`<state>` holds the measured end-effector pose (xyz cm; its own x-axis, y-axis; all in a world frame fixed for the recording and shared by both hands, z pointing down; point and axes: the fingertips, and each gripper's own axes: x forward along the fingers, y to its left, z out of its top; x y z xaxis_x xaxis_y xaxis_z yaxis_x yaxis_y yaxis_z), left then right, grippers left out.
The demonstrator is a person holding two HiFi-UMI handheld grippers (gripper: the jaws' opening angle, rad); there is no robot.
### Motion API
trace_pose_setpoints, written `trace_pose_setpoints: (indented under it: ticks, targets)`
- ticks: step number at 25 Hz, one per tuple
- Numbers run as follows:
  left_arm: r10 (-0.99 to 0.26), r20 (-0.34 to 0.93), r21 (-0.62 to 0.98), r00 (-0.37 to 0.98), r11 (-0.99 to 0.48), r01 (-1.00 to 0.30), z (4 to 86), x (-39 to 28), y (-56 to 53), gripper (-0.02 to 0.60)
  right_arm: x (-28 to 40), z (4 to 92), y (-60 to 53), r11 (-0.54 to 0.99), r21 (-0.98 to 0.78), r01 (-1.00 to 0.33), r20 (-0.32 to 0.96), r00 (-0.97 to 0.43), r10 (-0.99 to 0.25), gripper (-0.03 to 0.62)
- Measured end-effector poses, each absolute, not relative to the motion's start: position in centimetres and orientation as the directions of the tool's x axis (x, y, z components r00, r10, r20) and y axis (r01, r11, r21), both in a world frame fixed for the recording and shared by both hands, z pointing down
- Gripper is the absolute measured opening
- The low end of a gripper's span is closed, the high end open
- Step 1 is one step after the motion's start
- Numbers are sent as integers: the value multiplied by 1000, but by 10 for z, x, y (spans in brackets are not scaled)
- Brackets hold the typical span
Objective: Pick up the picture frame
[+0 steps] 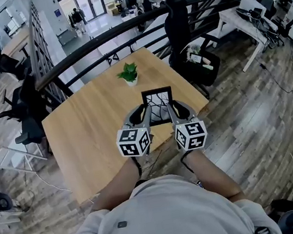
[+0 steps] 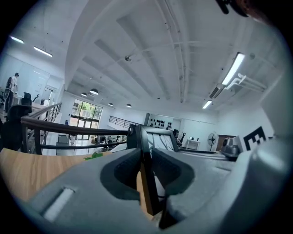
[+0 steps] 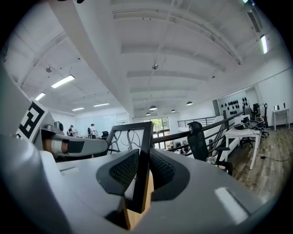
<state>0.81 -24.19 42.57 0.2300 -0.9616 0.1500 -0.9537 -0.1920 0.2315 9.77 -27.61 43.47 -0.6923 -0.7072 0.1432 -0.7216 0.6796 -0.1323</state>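
Note:
A black picture frame (image 1: pixel 158 105) with a white picture of dark branching lines is held up above the wooden table (image 1: pixel 88 134). My left gripper (image 1: pixel 144 112) is shut on its left side and my right gripper (image 1: pixel 171 107) is shut on its right side. In the left gripper view the frame's (image 2: pixel 145 164) edge stands clamped between the grey jaws of the left gripper (image 2: pixel 146 171). The right gripper view shows the frame's (image 3: pixel 143 160) other edge pinched in the right gripper (image 3: pixel 143 173), with the left gripper beyond it.
A small potted plant (image 1: pixel 128 73) stands near the table's far edge. A black railing (image 1: pixel 121 29) runs behind the table, with a dark office chair (image 1: pixel 188 46) at its right. More chairs (image 1: pixel 22 114) stand at the left.

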Motion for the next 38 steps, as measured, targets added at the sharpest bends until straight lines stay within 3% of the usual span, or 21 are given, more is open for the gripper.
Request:
trace_pose_setpoints:
  ticks: [20,38]
  targets:
    - [-926,123,239,358,-322,-916,417,-123,-149,78,-30,424,-171,595,-100,-798,119,-603,-789,86]
    - [-914,111,266,391,-352,-897,410,-99,-111,77,-4,416,-129,570,-90,-817,134,-577,-806,86]
